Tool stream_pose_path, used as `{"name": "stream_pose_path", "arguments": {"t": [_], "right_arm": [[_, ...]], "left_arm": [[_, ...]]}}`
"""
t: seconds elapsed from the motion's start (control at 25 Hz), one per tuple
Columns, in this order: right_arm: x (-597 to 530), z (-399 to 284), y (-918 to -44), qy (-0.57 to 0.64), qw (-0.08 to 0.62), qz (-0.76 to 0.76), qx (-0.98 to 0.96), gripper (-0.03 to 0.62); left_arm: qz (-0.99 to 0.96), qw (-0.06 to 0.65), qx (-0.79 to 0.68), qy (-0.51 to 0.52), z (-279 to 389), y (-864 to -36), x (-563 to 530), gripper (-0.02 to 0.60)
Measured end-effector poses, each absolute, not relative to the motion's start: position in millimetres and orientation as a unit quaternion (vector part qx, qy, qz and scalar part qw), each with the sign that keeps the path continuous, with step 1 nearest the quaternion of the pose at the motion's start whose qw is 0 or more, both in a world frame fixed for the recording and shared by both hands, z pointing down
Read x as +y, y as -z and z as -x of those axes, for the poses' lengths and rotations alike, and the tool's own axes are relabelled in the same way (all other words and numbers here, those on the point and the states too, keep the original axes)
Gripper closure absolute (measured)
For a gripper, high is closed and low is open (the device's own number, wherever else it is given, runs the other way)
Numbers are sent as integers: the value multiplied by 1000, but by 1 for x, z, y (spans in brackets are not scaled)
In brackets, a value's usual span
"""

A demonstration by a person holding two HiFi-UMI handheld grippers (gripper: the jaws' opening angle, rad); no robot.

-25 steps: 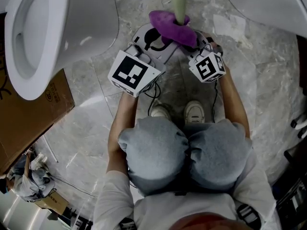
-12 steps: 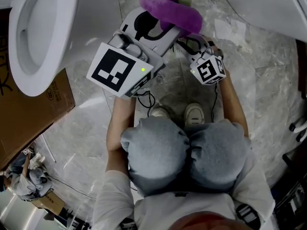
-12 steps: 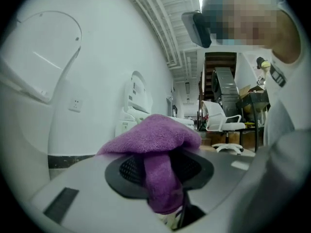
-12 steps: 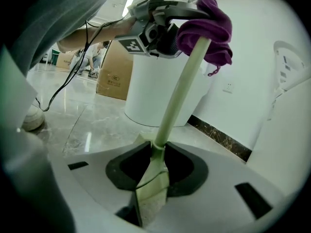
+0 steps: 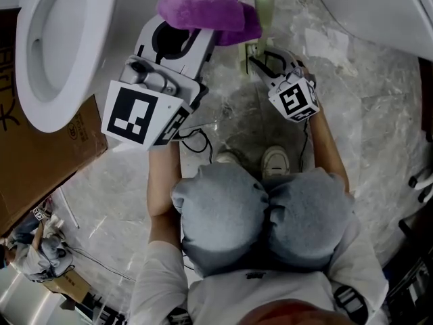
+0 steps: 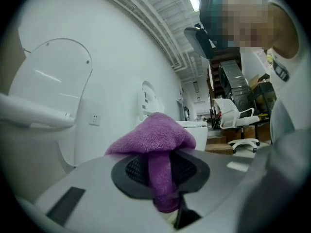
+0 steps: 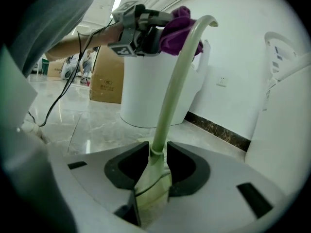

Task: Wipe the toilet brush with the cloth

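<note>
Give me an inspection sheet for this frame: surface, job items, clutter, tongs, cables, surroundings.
Surface: glossy marble floor.
Job's things: purple cloth bunched in the left tongs, raised by the top of the brush; contact unclear. Brush handle pale green, upright, curved at the top.
Clutter: cardboard box by the toilet; white scrap on the floor.
Grippers: left tongs shut on cloth, jaws just been closing; right tongs shut on brush low on its handle, jaws just been opening a little.
Cables: black cable hangs under the left tongs.
Surroundings: toilet at left, another white fixture at right.
</note>
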State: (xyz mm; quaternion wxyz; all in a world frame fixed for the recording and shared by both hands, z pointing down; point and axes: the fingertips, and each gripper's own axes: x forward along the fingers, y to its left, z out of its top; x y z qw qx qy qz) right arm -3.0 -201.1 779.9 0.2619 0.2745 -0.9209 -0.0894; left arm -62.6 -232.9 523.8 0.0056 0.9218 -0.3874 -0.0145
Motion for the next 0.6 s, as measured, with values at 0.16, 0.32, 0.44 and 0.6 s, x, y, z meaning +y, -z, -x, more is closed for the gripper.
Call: {"name": "stream_pose_path", "arguments": {"t": [0.16, 0.32, 0.44, 0.6], "right_arm": [[-196, 5, -764, 68, 227, -285, -929, 465], [-190, -7, -752, 53, 210, -304, -928, 461], [-186, -20, -742, 43, 197, -326, -924, 461], [-178, -29, -722, 46, 176, -345, -921, 471]], "left_arm": [[-914, 17, -405, -7, 73, -550, -226, 505], [-906, 15, -422, -21, 76, -573, -220, 505], [-900, 10, -435, -31, 76, -589, -215, 505], [-894, 12, -446, -40, 74, -613, -208, 505]]}}
